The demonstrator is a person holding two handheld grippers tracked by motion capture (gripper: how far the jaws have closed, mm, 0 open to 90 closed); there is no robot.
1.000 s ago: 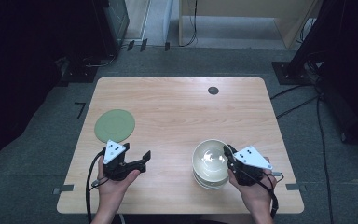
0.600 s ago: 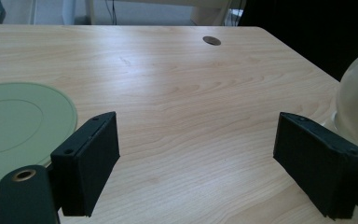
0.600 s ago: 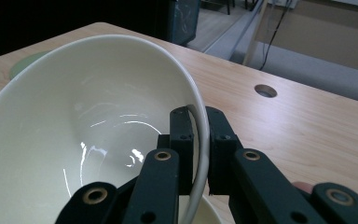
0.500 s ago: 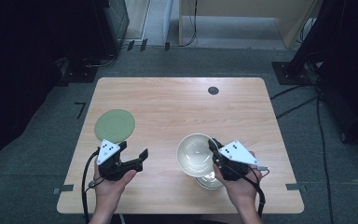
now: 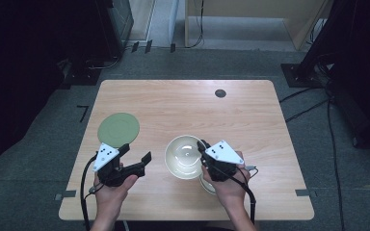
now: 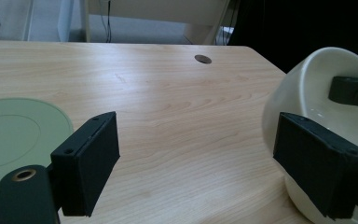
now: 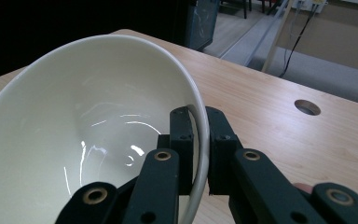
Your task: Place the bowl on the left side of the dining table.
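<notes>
A white bowl [image 5: 185, 156] hangs tilted just above the table's front middle, with my right gripper [image 5: 203, 147] shut on its right rim. In the right gripper view the two jaws pinch the bowl's [image 7: 74, 116] thin rim, one inside and one outside, at my right gripper [image 7: 199, 140]. Half hidden under the right hand, another white bowl [image 5: 207, 186] sits on the table. My left gripper [image 5: 136, 154] stands open to the left of the held bowl, nothing between its jaws. In the left gripper view, my left gripper [image 6: 196, 163] frames bare wood, the bowl [image 6: 307, 93] just past its right jaw.
A flat green plate [image 5: 118, 127] lies on the table at the front left, just beyond the left gripper, and shows as the green plate [image 6: 14, 135] in the left gripper view. A round cable hole [image 5: 220, 93] sits near the far edge. The wooden table [image 5: 173, 106] has dark floor around it.
The right gripper has carried the bowl leftward off the bowl beneath it, toward the table's front middle. The left gripper has stayed in place.
</notes>
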